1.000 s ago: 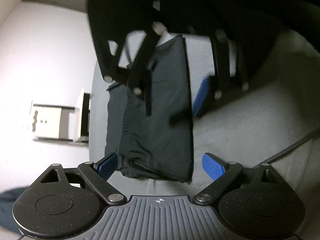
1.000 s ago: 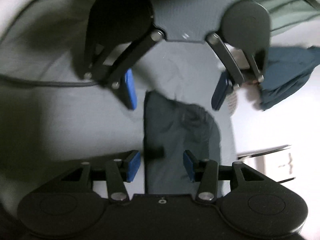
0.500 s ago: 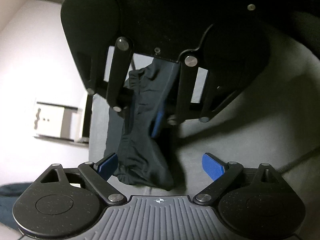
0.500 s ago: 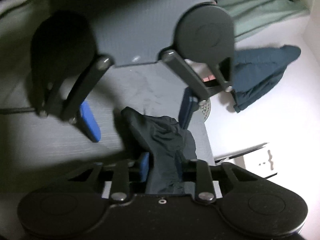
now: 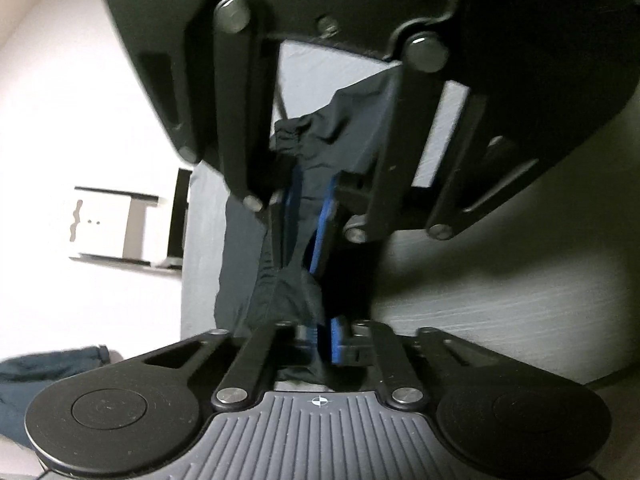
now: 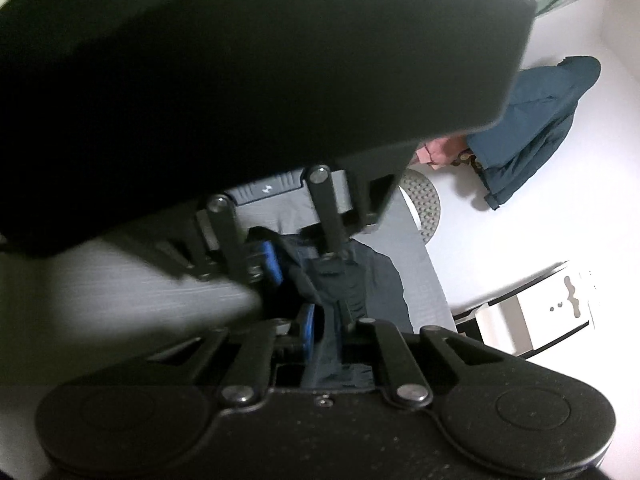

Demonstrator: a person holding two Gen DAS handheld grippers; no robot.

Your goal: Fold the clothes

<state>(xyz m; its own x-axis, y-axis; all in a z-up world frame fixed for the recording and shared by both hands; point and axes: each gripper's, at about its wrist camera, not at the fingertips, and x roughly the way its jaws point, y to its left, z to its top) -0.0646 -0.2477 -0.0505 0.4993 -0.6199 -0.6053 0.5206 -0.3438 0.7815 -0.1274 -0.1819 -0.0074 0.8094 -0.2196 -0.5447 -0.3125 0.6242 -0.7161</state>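
Both hand-held grippers pinch dark garment (image 5: 292,292)

Garment (image 5: 288,292) on table (image 5: 500,300), between facing left gripper (image 5: 320,338) and right gripper (image 6: 324,330).

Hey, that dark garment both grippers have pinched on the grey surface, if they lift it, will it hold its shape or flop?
Probably flop: the dark garment already bunches and creases between the left gripper and right gripper, so it looks thin and limp. It seems light. Its smooth sheen suggests it may slip if the jaws loosen.
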